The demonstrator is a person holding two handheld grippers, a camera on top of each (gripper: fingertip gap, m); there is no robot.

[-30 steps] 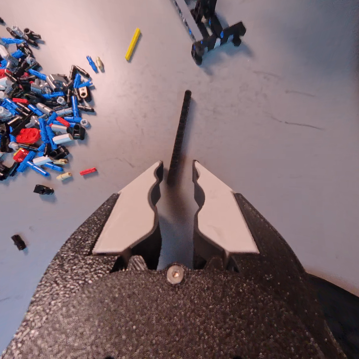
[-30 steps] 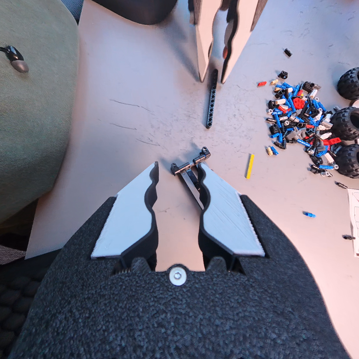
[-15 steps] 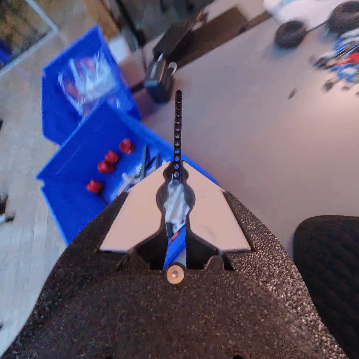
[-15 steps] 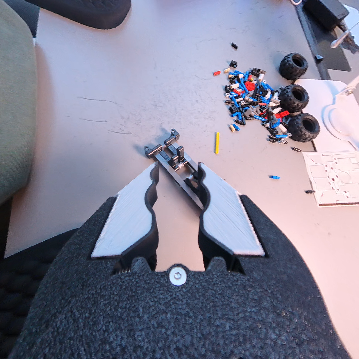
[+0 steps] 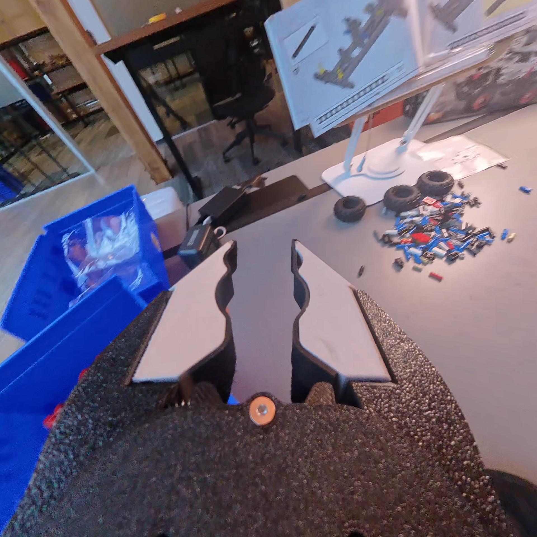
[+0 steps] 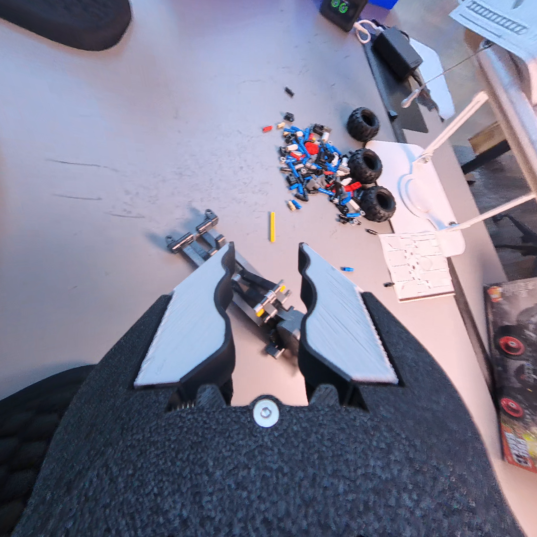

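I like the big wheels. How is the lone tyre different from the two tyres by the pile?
The lone tyre sits apart, clear of the pile; the two tyres sit close together against the pile's edge. One of the two tyres rests partly on the white stand base; the lone tyre rests on the table. All three are black, knobbly and look alike.

Grey counter [image 6: 174, 116], scuffed. Heap of small blue, black and red building pieces [image 6: 313, 162] upper right of centre, three black tyres [image 6: 364, 165] touching its right edge. Yellow rod [image 6: 272, 226] lying alone just below. Blue bins [image 5: 87, 261] at left of the left wrist view, instruction sheet [image 5: 363, 58] upper right.
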